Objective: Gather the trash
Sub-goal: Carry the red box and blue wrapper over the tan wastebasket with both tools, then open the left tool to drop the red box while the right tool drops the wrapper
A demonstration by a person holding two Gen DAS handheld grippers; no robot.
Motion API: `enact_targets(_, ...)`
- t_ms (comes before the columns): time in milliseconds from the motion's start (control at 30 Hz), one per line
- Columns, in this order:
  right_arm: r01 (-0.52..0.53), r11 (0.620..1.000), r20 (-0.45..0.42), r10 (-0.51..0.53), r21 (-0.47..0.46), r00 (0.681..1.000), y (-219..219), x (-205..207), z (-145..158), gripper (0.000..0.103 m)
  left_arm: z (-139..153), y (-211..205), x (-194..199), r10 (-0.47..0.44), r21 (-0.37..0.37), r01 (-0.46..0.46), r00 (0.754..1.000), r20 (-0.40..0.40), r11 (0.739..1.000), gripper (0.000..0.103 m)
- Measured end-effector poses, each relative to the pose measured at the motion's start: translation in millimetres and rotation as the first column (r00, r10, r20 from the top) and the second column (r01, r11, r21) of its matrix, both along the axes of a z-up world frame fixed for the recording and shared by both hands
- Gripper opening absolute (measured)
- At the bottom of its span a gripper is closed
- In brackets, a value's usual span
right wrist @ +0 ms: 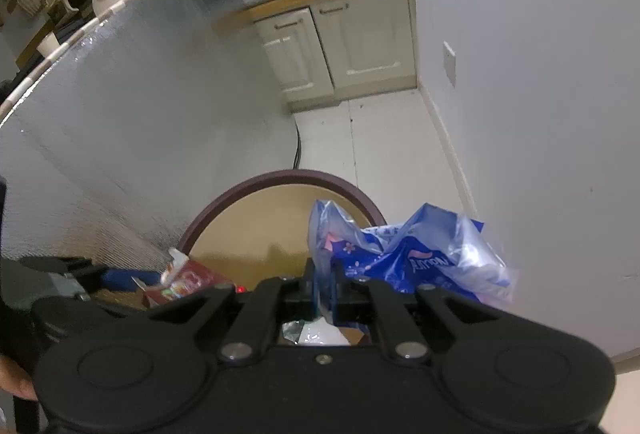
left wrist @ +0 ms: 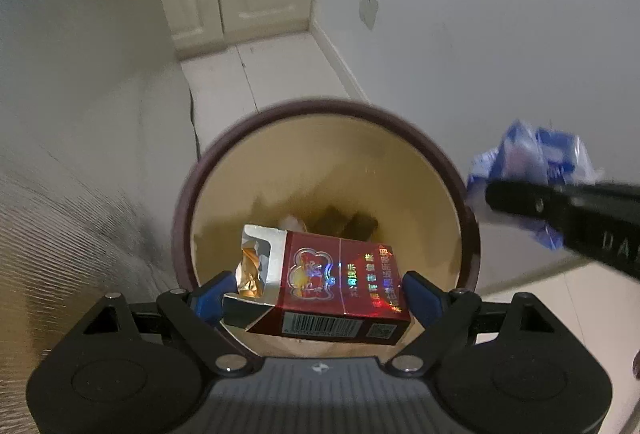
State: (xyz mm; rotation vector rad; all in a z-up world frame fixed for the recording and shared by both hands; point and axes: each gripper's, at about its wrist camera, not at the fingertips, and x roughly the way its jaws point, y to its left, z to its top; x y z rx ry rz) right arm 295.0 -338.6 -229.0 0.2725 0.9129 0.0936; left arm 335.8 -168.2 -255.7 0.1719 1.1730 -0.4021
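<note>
Round bin with dark maroon rim and tan inner wall (left wrist: pixel 420 170) stands on the pale tiled floor (left wrist: pixel 224 82), in the corner between the silvery textured panel (left wrist: pixel 80 154) and the white wall (left wrist: pixel 500 34). A few scraps, dark and white, already lie at its bottom, so some collecting looks done.

Crumpled blue and clear plastic bag (right wrist: pixel 404 250): pinched in the right tool (right wrist: pixel 324 288), jaws together on a fold of it. Bag hangs over the bin's right rim, partly outside the opening, not yet dropped.

Red cardboard cigarette pack with open flip top and gold foil showing (left wrist: pixel 332 274): sits crosswise between the blue pads of the left tool (left wrist: pixel 316 292), jaws spread wide with the pads against the pack's two ends, so clamped on it. Pack is over the near part of the bin's mouth, above the rim.

My read: both items carried and in place, release is what's left. Bag probably needs a shift inward first, or it may catch the rim. Can't tell whether more trash remains elsewhere.
</note>
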Motion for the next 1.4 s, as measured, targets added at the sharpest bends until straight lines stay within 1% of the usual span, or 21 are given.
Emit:
enact_targets(133,-0.014,1.0,-0.031,0.015,0.016,0.999,1,11,-9,0.006,-15,-6,5,-0.047,0.021,0.048,0.997,-0.057,0.999,0.09)
enact_targets(233,-0.036,0.999,-0.051,0.037,0.024,0.998,7,22,-15,0.006,-23,-13,7,-0.099,0.032,0.103,0.99,-0.102,0.994,0.091)
enact_targets(267,-0.045,0.999,-0.058,0.046,0.029,0.997,8,25,-16,0.006,-26,-14,8,-0.103,0.036,0.107,0.988,-0.116,0.994,0.091)
enact_targets(300,-0.055,0.998,-0.066,0.057,0.036,0.996,10,29,-18,0.006,-29,-15,7,-0.102,0.038,0.108,0.986,-0.132,0.993,0.094)
enact_targets(333,-0.062,0.997,-0.074,0.065,0.044,0.995,13,33,-20,0.006,-31,-15,7,-0.099,0.039,0.106,0.985,-0.14,0.994,0.1)
enact_targets(367,-0.07,0.996,-0.08,0.073,0.049,0.994,14,35,-22,0.006,-34,-14,10,-0.095,0.041,0.102,0.985,-0.146,0.994,0.103)
enact_targets(533,-0.104,0.992,-0.113,0.111,0.067,0.987,22,49,-32,0.007,-36,-13,6,-0.082,0.064,0.093,0.983,-0.166,0.994,0.103)
enact_targets(633,-0.122,0.988,-0.132,0.134,0.094,0.982,25,55,-38,0.01,-36,-14,7,-0.077,0.073,0.09,0.983,-0.165,0.993,0.103)
enact_targets(733,-0.14,0.981,-0.138,0.158,0.137,0.978,25,61,-42,0.026,-36,-13,6,-0.076,0.075,0.089,0.984,-0.162,0.993,0.103)
enact_targets(800,-0.15,0.977,-0.138,0.171,0.149,0.976,26,63,-44,0.044,-35,-13,6,-0.073,0.08,0.087,0.984,-0.159,0.993,0.103)
enact_targets(900,-0.17,0.976,-0.143,0.189,0.138,0.971,29,62,-44,0.054,-32,-11,6,-0.065,0.083,0.078,0.986,-0.152,0.993,0.103)
enact_targets(1100,-0.176,0.977,-0.166,0.195,0.119,0.967,26,58,-47,0.058,-32,-9,4,-0.05,0.088,0.063,0.988,-0.143,0.994,0.103)
enact_targets(1400,-0.168,0.982,-0.175,0.181,0.088,0.968,14,39,-39,0.059,-27,-9,-1,-0.046,0.078,0.057,0.99,-0.134,0.995,0.103)
